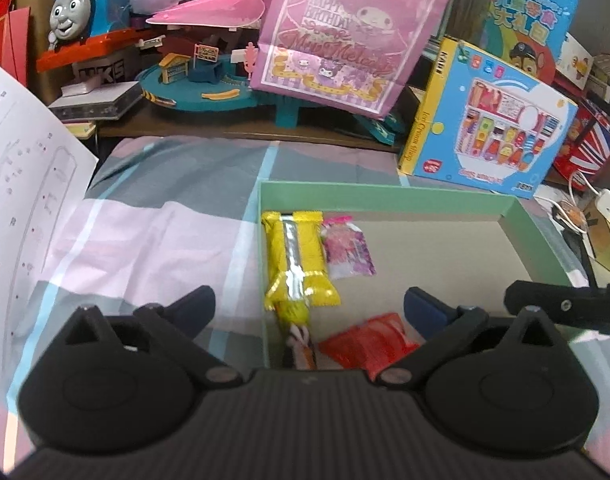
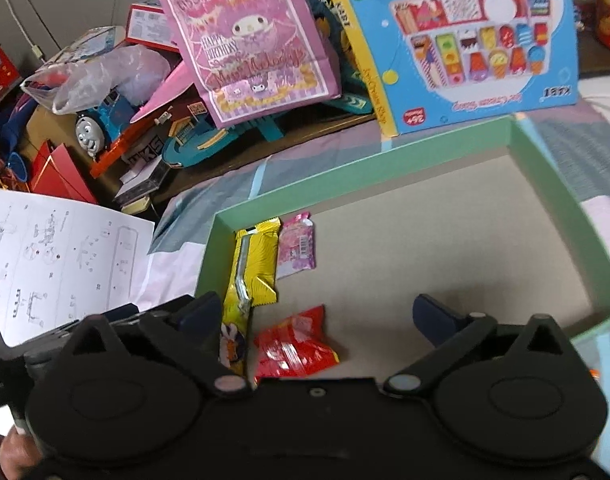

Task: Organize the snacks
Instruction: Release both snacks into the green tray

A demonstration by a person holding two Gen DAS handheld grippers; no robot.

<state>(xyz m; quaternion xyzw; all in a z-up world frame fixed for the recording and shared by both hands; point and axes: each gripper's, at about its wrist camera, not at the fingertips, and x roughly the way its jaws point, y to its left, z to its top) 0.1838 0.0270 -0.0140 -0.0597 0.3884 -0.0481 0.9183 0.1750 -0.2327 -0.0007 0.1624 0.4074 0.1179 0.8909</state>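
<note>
In the left wrist view, my left gripper (image 1: pixel 309 312) fills the lower frame with its jaws spread wide and nothing between them. Just above the gap, left of centre, the yellow snack bar (image 1: pixel 301 260) lies lengthwise along the left wall of the green box (image 1: pixel 385 194). The small pink packet (image 1: pixel 348 252) lies just to its right, and the red packet (image 1: pixel 371 346) sits at lower centre, close to my right-hand finger. In the right wrist view, my right gripper (image 2: pixel 315 316) is likewise spread and holds nothing; the red packet lies between its fingers, low in the frame.
</note>
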